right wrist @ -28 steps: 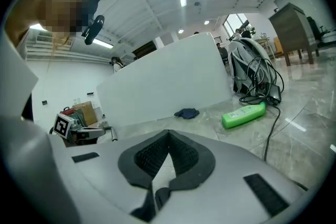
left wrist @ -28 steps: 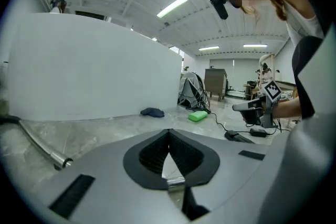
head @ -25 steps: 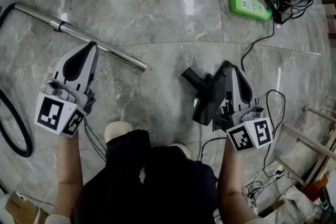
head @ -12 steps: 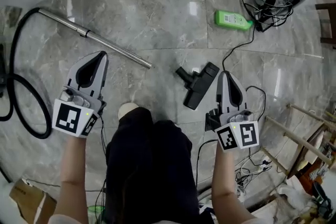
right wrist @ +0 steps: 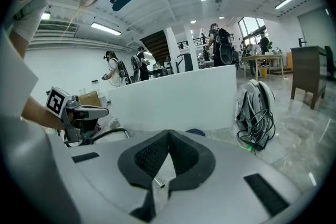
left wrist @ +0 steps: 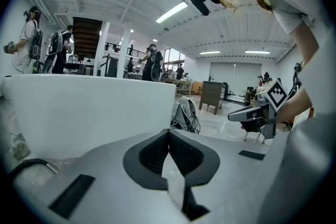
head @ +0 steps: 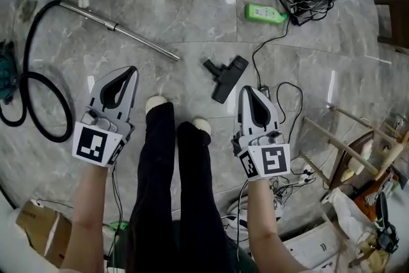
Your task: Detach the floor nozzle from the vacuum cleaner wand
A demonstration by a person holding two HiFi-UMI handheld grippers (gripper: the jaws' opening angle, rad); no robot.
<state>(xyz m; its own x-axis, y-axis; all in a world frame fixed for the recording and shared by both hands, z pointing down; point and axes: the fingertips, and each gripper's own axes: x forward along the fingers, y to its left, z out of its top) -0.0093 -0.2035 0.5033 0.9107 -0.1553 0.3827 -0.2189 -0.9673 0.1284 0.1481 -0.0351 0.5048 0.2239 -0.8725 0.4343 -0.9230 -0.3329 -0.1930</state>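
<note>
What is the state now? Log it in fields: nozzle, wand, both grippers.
floor nozzle: on the floor, apart from the wand, nothing holding it
wand: on the floor, near end bare, far end on black hose
left gripper: shut, empty
right gripper: shut, empty
task: detaching looks done

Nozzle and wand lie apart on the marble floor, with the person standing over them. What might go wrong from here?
1. The black floor nozzle lies just ahead of the person's white-socked feet; a step forward might kick it or trip on it.
2. A loose black cable trails across the floor close to the right tool and could snag a foot.
3. The black hose loop on the person's left is another likely trip hazard.
</note>
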